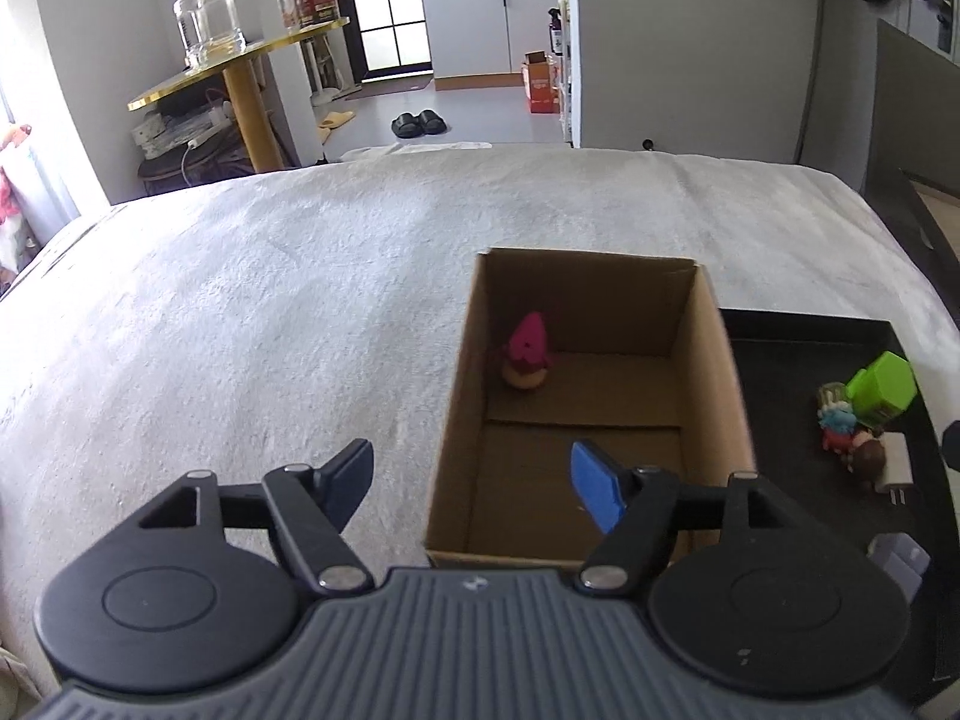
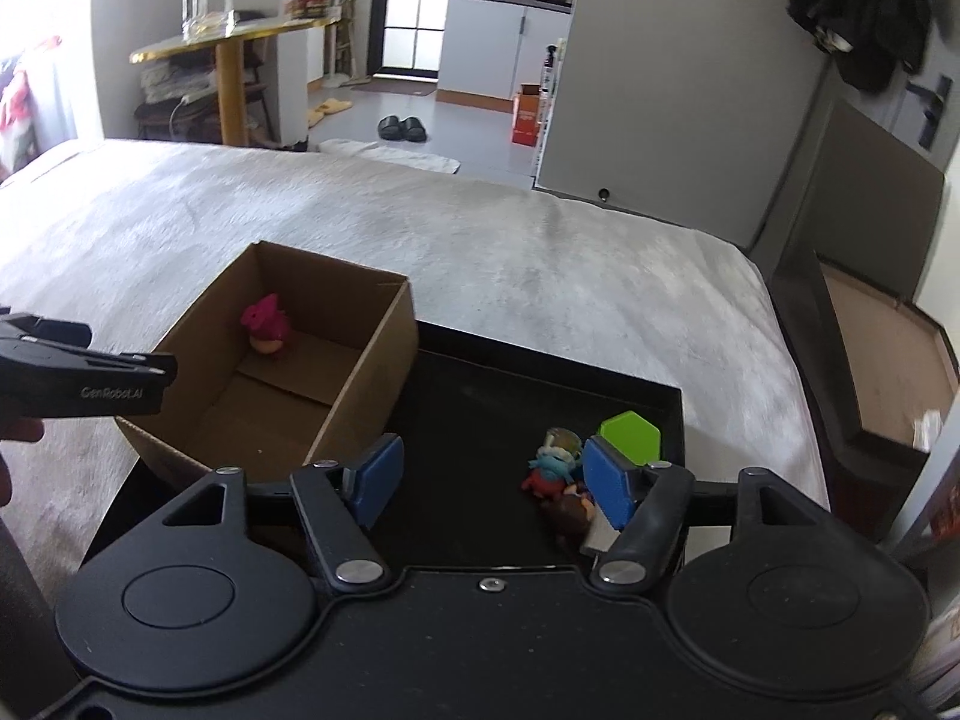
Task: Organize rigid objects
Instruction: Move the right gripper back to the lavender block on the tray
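Observation:
An open cardboard box (image 1: 456,420) stands on a white bed cover, and a pink and tan toy (image 1: 528,354) lies at its far end. My left gripper (image 1: 474,486) hovers open over the box's near left corner, with nothing between its fingers. Right of the box is a black tray (image 2: 480,408) holding a green block (image 2: 630,435), small figurines (image 2: 555,471) and a white plug (image 1: 894,462). My right gripper (image 2: 493,483) is open above the tray, its right pad close to the figurines and nothing gripped. The left gripper (image 2: 162,381) shows at the box's left in the right wrist view.
The white bed cover (image 1: 270,312) spreads wide to the left and beyond the box. Off the bed's far edge are a gold round table (image 1: 240,60) with a glass jar, slippers (image 1: 420,123) on the floor, and a dark panel (image 2: 870,210) at the right.

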Demonstrator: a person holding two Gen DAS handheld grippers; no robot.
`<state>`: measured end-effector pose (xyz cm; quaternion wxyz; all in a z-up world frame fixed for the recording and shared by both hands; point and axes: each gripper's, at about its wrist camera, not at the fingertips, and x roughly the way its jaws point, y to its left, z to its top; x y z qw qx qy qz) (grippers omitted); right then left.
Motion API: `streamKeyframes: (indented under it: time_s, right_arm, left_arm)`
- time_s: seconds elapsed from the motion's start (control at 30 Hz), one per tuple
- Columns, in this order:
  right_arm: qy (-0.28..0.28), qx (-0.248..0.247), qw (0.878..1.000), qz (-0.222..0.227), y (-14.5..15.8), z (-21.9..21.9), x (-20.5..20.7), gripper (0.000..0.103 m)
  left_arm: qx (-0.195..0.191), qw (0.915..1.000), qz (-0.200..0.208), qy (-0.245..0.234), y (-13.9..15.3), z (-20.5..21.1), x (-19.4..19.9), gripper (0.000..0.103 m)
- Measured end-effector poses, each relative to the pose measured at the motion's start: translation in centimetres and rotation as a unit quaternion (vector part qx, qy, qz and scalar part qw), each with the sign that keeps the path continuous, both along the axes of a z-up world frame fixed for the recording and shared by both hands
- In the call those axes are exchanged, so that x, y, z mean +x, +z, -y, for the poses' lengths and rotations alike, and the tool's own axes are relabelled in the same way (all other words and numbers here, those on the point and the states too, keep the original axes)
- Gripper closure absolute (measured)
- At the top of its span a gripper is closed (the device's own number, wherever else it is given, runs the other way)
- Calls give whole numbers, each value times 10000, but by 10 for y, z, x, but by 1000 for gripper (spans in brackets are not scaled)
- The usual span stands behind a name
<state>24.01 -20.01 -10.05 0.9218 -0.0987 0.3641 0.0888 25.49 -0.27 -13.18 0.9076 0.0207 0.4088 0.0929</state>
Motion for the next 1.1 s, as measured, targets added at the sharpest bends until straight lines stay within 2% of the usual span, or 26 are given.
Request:
streamKeyframes:
  time_s: [0.27, 0.5, 0.77, 0.93, 1.1]
  right_arm:
    - [-170, 326, 9993, -15, -12, 27, -8, 35]
    - [-226, 592, 9979, -104, -27, 50, -13, 35]
    - [-422, 1014, 9935, -311, -57, 75, -17, 35]
    - [-594, 1234, 9898, -402, -74, 84, -14, 35]
    - [-530, 1328, 9887, -453, -89, 89, -12, 35]
  left_arm:
    - [-8, 10000, -53, -47, 12, 25, -7, 30]
    - [142, 9998, -120, -117, 11, 50, -12, 28]
    - [478, 9975, -319, -404, 1, 87, -15, 27]
    - [683, 9958, -416, -454, -5, 99, -13, 27]
    - [852, 9942, -524, -390, -10, 102, -10, 26]
